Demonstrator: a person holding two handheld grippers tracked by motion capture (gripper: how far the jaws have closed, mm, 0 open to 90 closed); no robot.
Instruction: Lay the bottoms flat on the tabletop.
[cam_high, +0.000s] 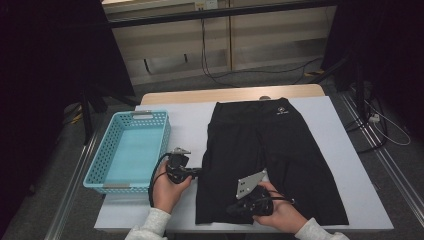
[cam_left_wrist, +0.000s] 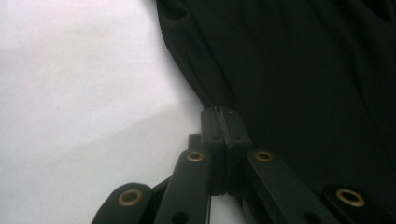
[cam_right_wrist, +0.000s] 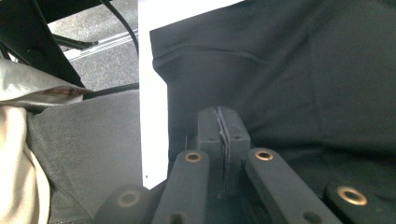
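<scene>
The desk (cam_high: 345, 165), covered in a white sheet, carries black shorts (cam_high: 270, 150) spread flat across its middle and right, waistband at the far edge and legs toward the near edge. At the left of the desk stands a light blue basket (cam_high: 107, 172), well apart from the shorts. The left tool (cam_high: 197, 172) is clenched on the left edge of the shorts, fabric pinched between its jaws. The right tool (cam_high: 235, 210) is clenched on the fabric at the near hem of the left leg.
</scene>
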